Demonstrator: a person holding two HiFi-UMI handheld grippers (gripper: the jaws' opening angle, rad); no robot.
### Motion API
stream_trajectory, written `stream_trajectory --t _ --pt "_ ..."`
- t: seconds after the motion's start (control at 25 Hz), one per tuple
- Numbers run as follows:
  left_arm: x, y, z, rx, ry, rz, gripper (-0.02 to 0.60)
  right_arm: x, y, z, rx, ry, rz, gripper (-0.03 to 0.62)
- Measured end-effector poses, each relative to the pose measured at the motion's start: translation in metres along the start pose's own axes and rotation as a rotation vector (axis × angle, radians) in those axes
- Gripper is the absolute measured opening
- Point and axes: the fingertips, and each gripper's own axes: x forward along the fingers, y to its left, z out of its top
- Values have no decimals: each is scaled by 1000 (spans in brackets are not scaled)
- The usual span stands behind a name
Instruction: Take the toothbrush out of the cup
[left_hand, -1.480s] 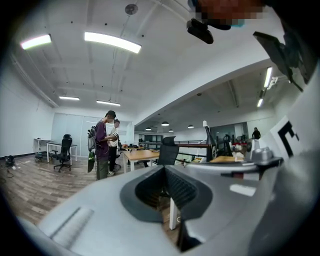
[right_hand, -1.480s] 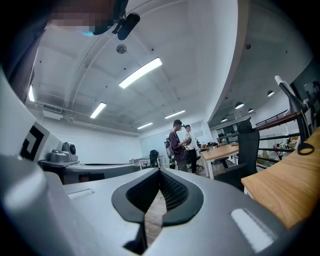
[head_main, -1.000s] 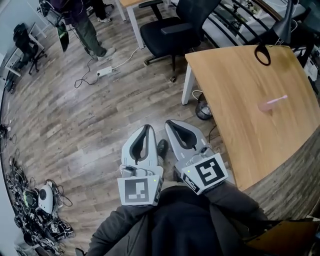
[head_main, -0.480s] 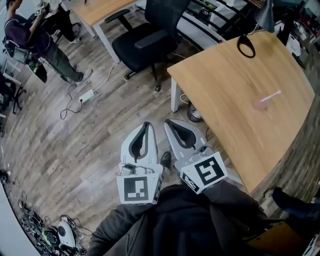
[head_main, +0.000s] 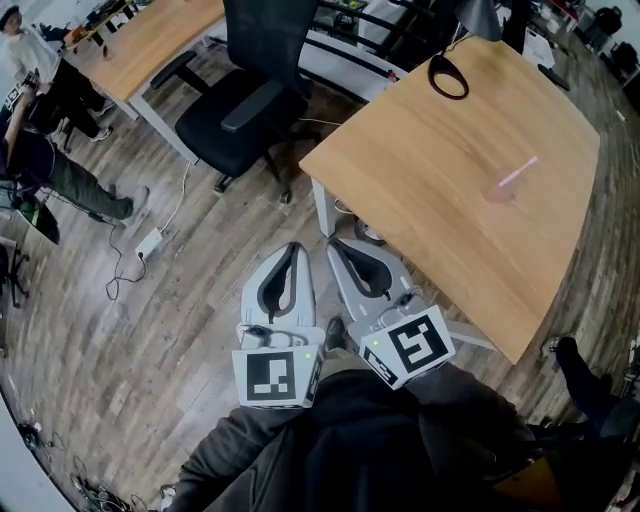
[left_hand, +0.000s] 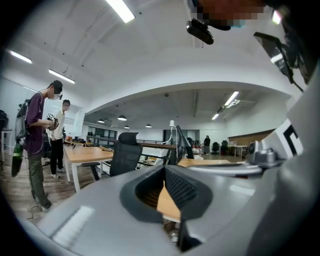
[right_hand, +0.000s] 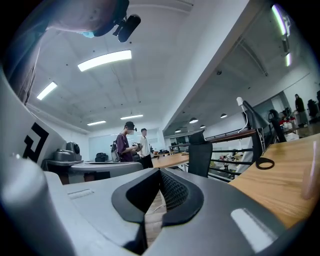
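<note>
On the wooden table, a small translucent cup stands with a pink toothbrush leaning out of it toward the upper right. Both grippers are held side by side in front of the person's body, over the floor just short of the table's near corner. The left gripper is shut with nothing in it, and its jaws meet at the tip in the left gripper view. My right gripper is likewise shut and empty. The cup is far beyond both, to the upper right.
A black office chair stands left of the table. A black ring lies on the table's far end near a lamp. Another wooden table and people are at the upper left. A power strip lies on the floor.
The view has swung round: the table and chair have shifted left and nearer, so the table's corner now lies just ahead of the grippers. Both grippers stay shut and side by side.
</note>
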Motion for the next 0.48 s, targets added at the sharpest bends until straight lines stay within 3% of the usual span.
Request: stream_trajectory --t 0.2,0.48 --pt "26 -26 -3 6 2 -147 8 -14 -33 2 0 -17 -147 2" --pt "59 -95 -6 16 -1 -377 8 -68 -88 2 -6 -40 -385 2"
